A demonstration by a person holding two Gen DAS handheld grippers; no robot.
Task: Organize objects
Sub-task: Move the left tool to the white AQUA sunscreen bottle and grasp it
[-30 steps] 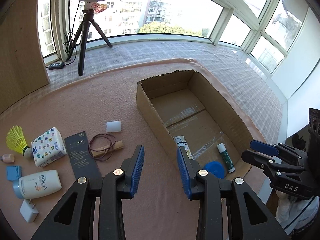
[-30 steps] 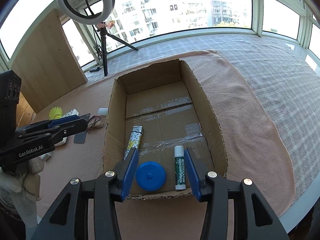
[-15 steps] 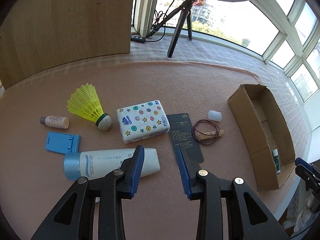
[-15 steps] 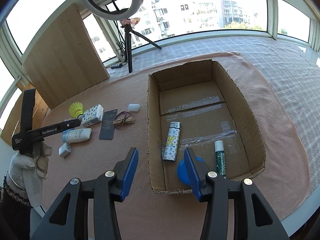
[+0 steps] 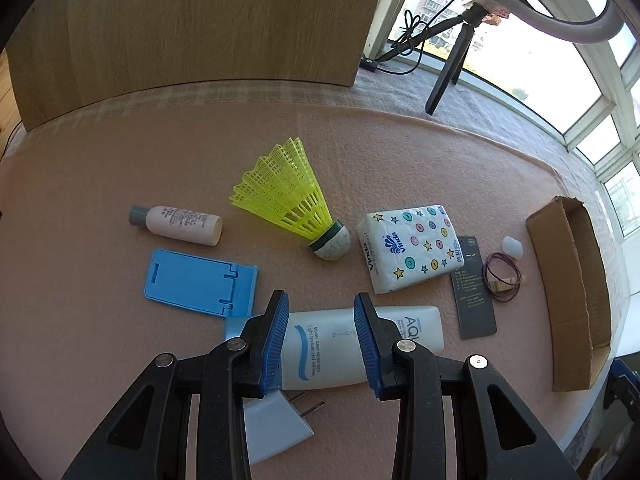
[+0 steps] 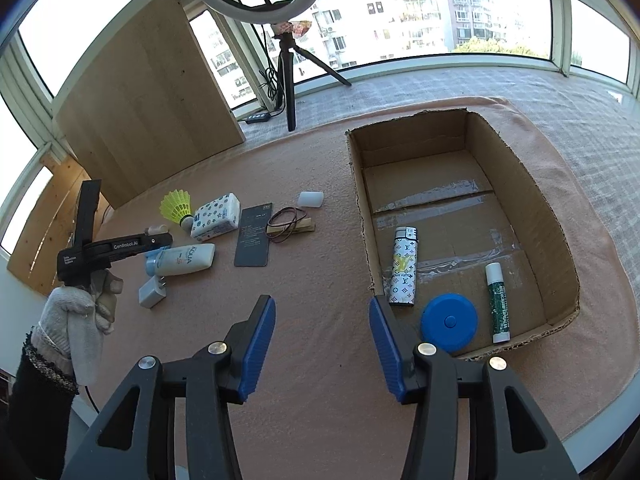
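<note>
White sunscreen tube (image 5: 344,346) lies between left tool (image 5: 321,338) fingers (spread wide).

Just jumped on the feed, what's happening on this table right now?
A person with a gripper in each hand is sorting small items into the cardboard box. A lighter, a blue round case and a green stick already lie inside. The left gripper is open and poised over the white AQUA tube, not closed on it. The right gripper is open and empty beside the box. The shuttlecock, tissue pack and other bits are on the cloth.
</note>
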